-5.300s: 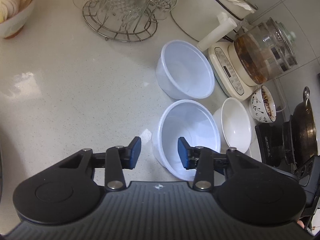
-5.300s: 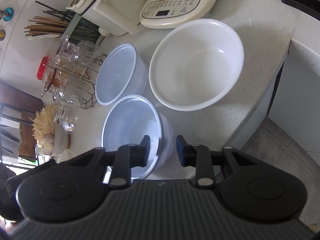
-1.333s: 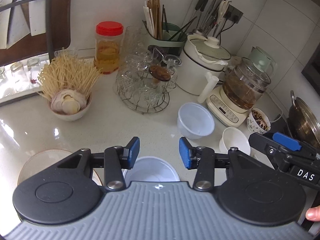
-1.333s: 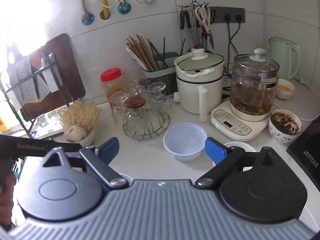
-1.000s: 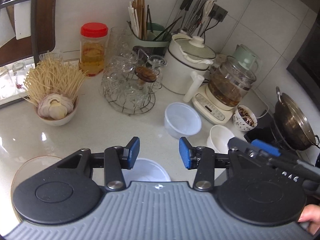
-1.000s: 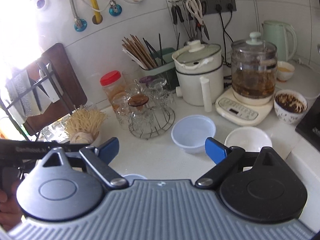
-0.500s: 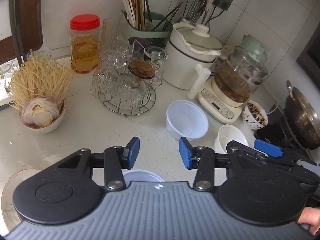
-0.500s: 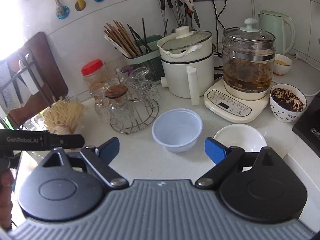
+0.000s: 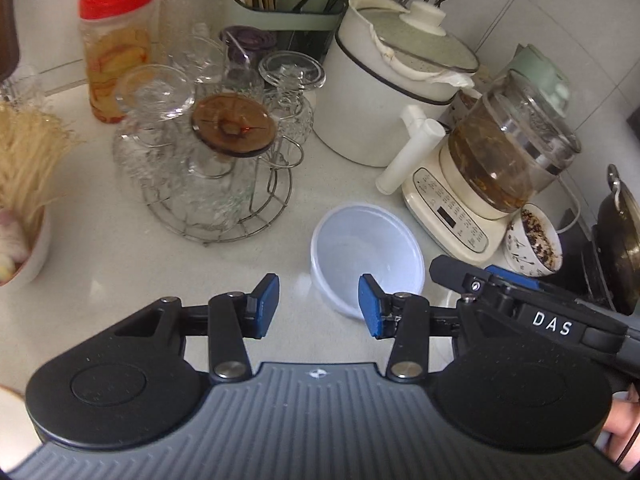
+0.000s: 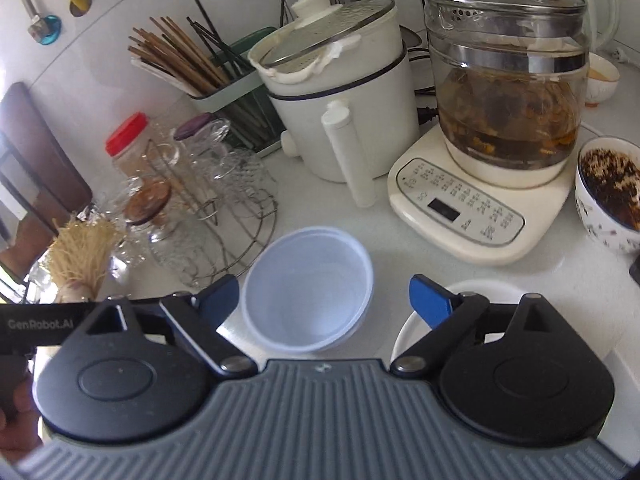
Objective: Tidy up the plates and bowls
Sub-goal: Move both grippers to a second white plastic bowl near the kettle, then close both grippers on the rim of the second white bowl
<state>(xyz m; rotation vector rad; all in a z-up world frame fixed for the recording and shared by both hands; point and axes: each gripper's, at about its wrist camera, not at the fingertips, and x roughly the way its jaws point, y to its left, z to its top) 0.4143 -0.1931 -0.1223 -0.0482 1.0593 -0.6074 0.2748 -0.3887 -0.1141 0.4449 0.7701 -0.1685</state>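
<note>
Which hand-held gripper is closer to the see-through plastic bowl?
Right, probably. The right hand-held gripper is open with the clear plastic bowl between its fingers. The left hand-held gripper sits beside the bowl, only one finger near its rim.

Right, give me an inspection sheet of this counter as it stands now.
Surface: white speckled countertop, dry-looking.
Job's things: clear plastic bowl upright and empty; white ceramic bowl to its right, partly hidden.
Clutter: wire rack of glasses, red-lidded jar, white cooker, glass kettle on its base, patterned bowl of dark contents, chopstick holder, bowl of noodles.
Grippers: left claw open, empty; right claw open wide before the plastic bowl, empty.
Cables: black cords behind the cooker.
Surroundings: tiled wall; dark wok.
</note>
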